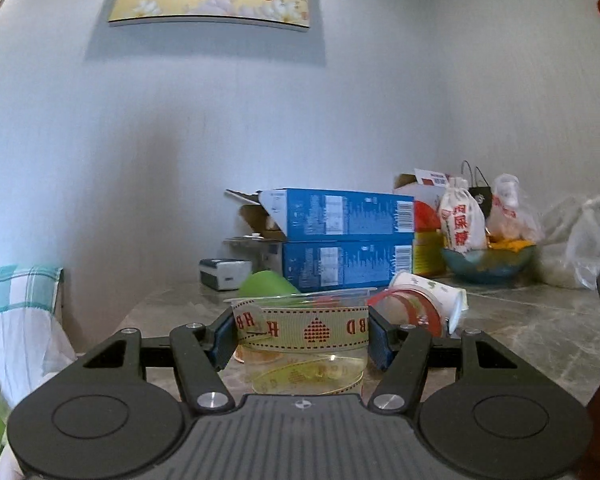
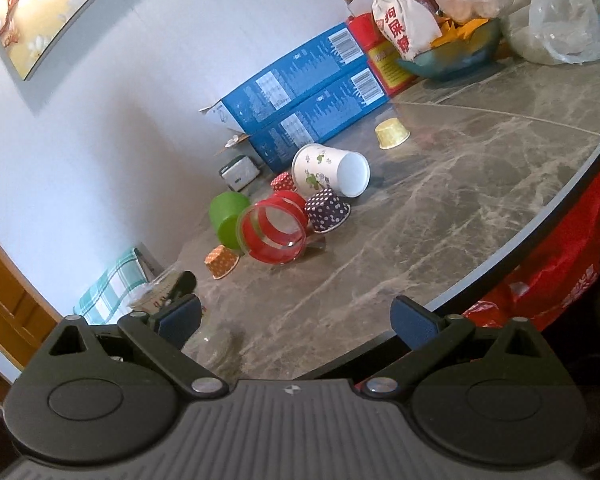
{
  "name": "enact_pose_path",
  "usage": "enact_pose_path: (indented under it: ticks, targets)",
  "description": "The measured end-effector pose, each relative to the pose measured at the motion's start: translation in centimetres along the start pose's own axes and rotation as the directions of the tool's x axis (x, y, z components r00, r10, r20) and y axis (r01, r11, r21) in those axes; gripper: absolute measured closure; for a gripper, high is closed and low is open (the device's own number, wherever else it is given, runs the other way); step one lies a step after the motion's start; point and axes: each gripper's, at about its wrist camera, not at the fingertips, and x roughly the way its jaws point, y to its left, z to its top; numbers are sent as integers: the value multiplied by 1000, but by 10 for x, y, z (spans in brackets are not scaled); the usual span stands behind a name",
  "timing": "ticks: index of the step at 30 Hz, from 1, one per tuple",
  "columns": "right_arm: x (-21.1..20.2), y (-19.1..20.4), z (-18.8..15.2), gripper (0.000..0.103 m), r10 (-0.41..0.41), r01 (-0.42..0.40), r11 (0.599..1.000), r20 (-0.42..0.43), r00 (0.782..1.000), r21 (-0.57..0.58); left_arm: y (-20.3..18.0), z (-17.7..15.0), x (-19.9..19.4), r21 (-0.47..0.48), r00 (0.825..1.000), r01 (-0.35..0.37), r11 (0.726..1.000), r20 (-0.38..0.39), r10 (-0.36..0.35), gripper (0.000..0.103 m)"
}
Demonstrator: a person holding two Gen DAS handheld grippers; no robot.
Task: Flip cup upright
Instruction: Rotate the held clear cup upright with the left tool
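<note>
My left gripper [image 1: 302, 338] is shut on a clear plastic cup [image 1: 304, 344] with a cream ribbon band printed in red. The cup stands upright, rim up, its base on or just above the marble table [image 1: 540, 332]. My right gripper [image 2: 296, 320] is open and empty, held over the table's near edge. In the right wrist view a clear cup with red bands [image 2: 274, 230] lies on its side, and a white paper cup [image 2: 330, 176] with green print lies on its side behind it. The left gripper's tip with the held cup shows faintly at the left [image 2: 168, 294].
A green cup [image 2: 228, 218] lies tipped by the wall. Small cupcake liners sit upside down: orange [image 2: 221, 262], purple dotted [image 2: 327, 210], red [image 2: 282, 182], yellow [image 2: 392, 133]. Two stacked blue boxes [image 2: 304, 96], a teal bowl [image 2: 456, 58] and plastic bags stand at the back.
</note>
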Motion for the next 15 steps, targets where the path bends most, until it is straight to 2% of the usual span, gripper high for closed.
enact_pose_path:
  ticks: [3,10,15]
  targets:
    - [-2,0,1,1,18,-18,1000,17,1000,7,3,-1,4,-20,999,35,999,-34,-35,37]
    - [3,5,-3,1,36,-36,999,6,999,-8,7,-9,-1,-13,998,47,999,-45,-48,36]
    - [5,7,-4,1,40,-40,999,5,999,-15,8,-8,-3,-5,995,75,997,-61,-75,30]
